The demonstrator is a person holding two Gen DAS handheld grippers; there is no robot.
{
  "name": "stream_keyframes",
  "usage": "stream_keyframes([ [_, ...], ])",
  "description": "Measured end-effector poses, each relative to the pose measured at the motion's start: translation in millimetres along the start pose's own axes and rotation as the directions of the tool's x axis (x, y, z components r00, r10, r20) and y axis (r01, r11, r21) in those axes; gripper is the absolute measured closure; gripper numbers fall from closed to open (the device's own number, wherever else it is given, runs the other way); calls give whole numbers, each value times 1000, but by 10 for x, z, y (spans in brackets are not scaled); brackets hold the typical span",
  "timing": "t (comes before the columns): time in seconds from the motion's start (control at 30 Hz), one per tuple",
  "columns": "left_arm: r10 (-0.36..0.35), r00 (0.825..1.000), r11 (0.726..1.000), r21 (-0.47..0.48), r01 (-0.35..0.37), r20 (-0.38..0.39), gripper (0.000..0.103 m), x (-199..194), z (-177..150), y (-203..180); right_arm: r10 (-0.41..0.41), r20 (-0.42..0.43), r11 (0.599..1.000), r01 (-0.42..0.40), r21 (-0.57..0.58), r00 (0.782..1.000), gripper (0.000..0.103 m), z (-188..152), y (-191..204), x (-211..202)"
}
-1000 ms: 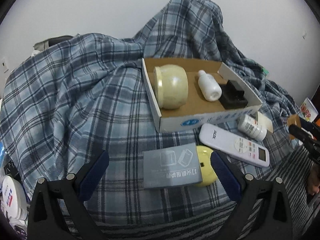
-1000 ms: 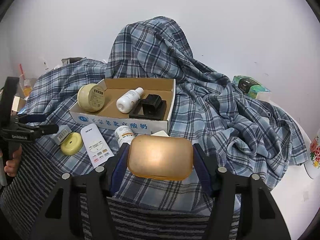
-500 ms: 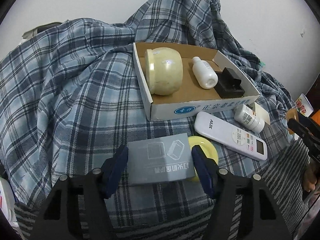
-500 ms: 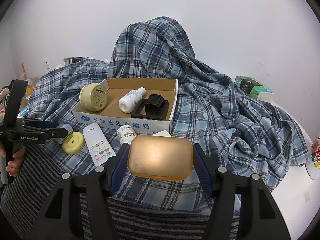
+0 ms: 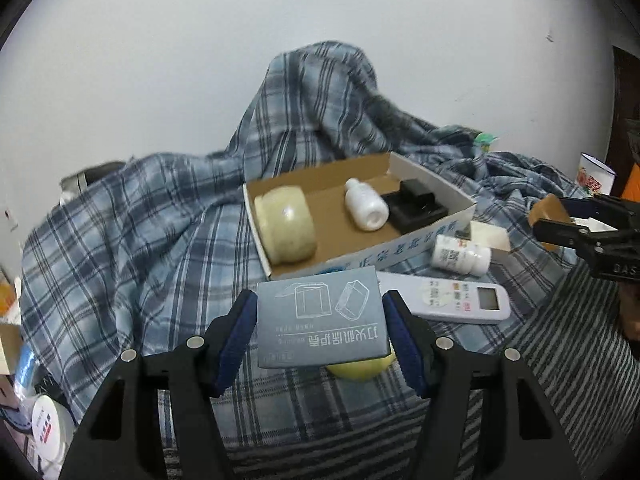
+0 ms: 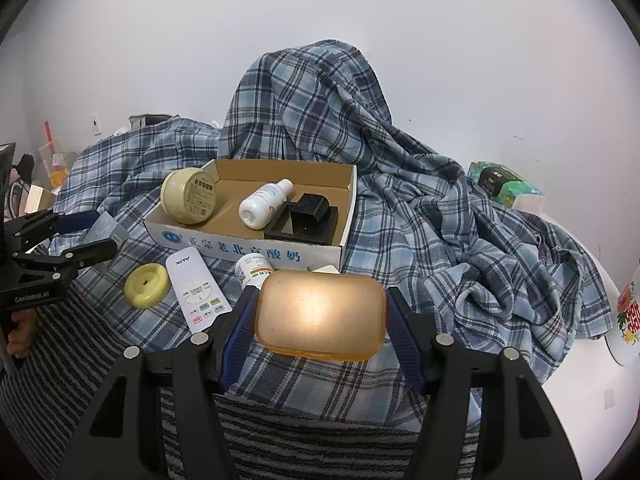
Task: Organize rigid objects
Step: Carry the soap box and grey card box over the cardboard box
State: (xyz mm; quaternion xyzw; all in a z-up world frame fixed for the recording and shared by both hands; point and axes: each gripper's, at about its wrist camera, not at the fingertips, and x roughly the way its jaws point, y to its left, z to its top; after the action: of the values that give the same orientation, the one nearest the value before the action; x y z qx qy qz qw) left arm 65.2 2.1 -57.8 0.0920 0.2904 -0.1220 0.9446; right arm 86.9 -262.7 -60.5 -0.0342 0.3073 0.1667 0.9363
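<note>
A: While the left gripper (image 5: pixel 320 332) is clamped on a flat grey box (image 5: pixel 320 318), can you read its lid?

B: White line drawings of two cases and a row of Chinese characters, upside down from this side. Matte cardboard, held off the plaid cloth (image 5: pixel 120 248), with a yellow round disc (image 5: pixel 362 368) just under it.

A: And the right gripper (image 6: pixel 320 320)?

B: Pinched on a translucent amber soap-like block (image 6: pixel 320 316), a rounded rectangle, smooth and glowing.

A: What's in the cardboard tray (image 6: pixel 248 244)?

B: It is brown inside, white outside with blue Chinese print. It holds a cream round jar (image 6: pixel 189 196) on its side with a printed lid label too small to read, a white plastic bottle (image 6: pixel 264 203) lying down, and a black square holder (image 6: pixel 306 218).

A: In front of it?

B: A white remote (image 6: pixel 198 294) marked AUX, a small white pill bottle (image 6: pixel 254 274) with an orange-edged label, and that yellow disc with a square hole. The near cloth is grey-striped knit (image 6: pixel 300 440).
</note>
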Motion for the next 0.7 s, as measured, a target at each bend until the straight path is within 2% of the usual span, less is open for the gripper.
stream_keyframes([
  [0.47,-5,1000,1000,-18,5,12,37,-17,6,12,-6,-6,1000,6,-7,1000,42,8,19,4],
  [0.7,48,997,999,-26,-46,65,37,-152,39,25,-20,11,1000,20,-10,1000,42,31,10,-34],
])
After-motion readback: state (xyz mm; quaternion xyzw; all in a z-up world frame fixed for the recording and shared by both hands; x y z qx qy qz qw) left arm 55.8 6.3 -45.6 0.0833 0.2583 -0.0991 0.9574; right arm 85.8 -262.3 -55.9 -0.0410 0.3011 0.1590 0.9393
